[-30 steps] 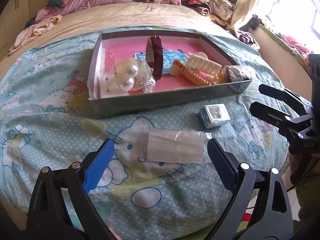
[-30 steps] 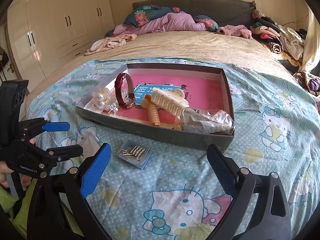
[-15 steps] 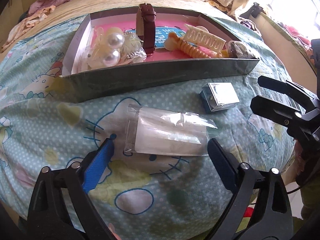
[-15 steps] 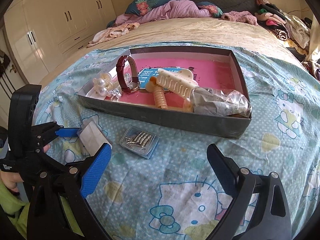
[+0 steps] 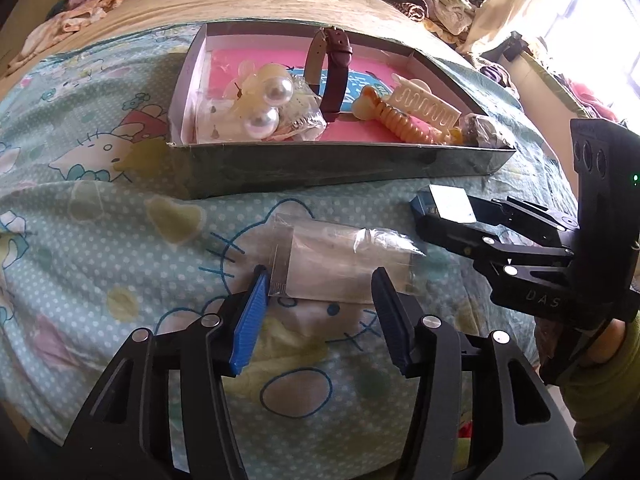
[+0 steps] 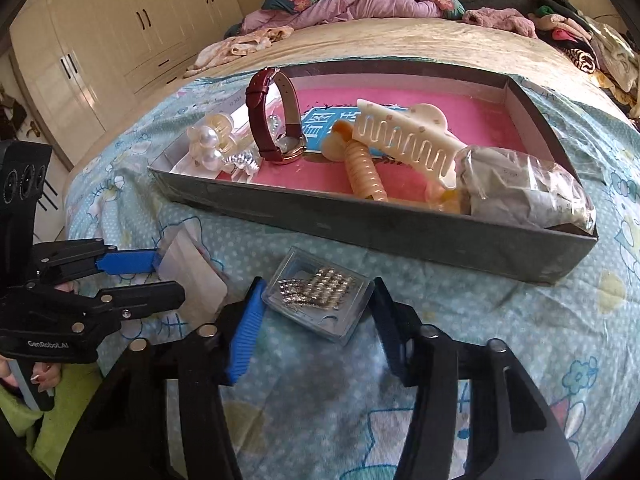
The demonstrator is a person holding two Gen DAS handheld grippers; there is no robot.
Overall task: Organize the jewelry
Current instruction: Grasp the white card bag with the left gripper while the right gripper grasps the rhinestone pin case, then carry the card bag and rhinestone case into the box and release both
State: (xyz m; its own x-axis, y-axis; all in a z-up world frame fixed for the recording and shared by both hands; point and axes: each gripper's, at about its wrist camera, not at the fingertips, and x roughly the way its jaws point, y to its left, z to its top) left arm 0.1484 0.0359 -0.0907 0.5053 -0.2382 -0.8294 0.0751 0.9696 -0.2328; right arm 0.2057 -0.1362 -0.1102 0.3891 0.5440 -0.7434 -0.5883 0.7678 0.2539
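Observation:
A flat clear plastic bag [image 5: 340, 264] lies on the patterned bedspread between the fingers of my left gripper [image 5: 320, 284]. Its jaws are closing: the blue left pad touches the bag's edge, and the right finger hovers over its other end without pressing. A small clear box of glittery pieces [image 6: 320, 300] sits between the closing jaws of my right gripper [image 6: 316, 292], whose pads meet its two opposite corners. Just behind stands the grey tray [image 6: 360, 220] with a pink floor, holding a maroon watch [image 6: 276, 120], pearl clips [image 6: 208, 144] and a cream hair claw [image 6: 404, 140].
In the tray's right corner lies a crumpled bag [image 6: 528, 188], next to a ribbed orange clip [image 6: 364, 172]. Heaped bedding [image 6: 360, 0] and clothes fill the far end of the bed. White wardrobes [image 6: 100, 40] line the left wall. A hand [image 6: 44, 376] grips the left tool.
Both pairs of jaws have narrowed from wide open. The right gripper dropped down and forward onto the small box. The left gripper edged closer to the bag.

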